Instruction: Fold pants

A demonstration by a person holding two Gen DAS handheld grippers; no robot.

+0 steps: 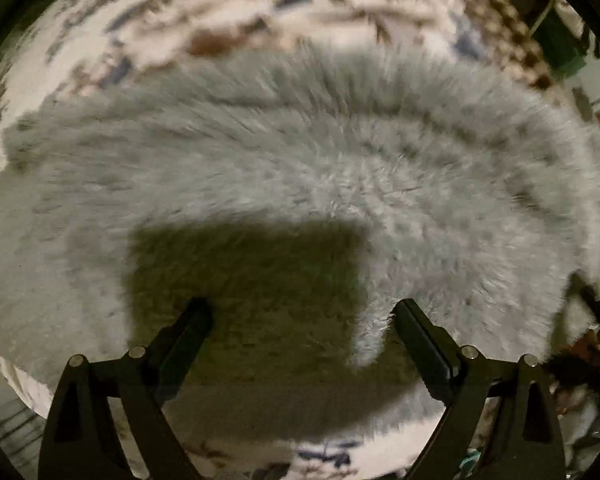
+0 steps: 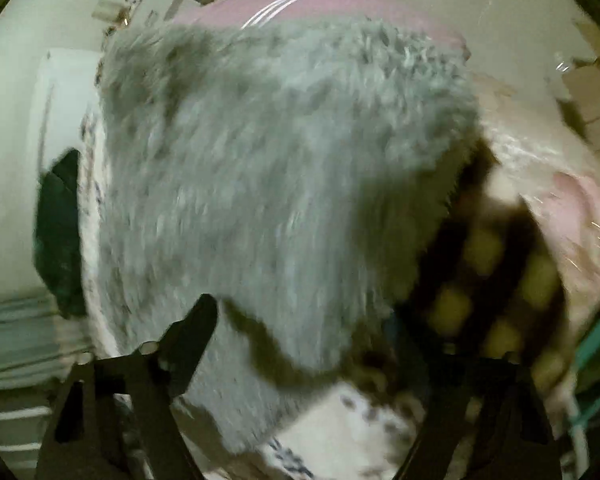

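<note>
Our left gripper [image 1: 302,312] hangs wide open and empty over the fluffy grey pants [image 1: 300,160], spread on the patterned bedspread [image 1: 220,12]. Our right gripper [image 2: 300,320] also gapes, gripping nothing, probably positioning for the next fold.

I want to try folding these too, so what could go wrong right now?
Both grippers look open and hold nothing. The left gripper hangs over the fluffy grey fleece pants; its fingers might pinch only loose fuzz, or catch the patterned white bedcover underneath. The right gripper view is blurred, so a fast grab could miss the pants' edge. The pink striped cloth lies close behind and could get dragged along.
</note>
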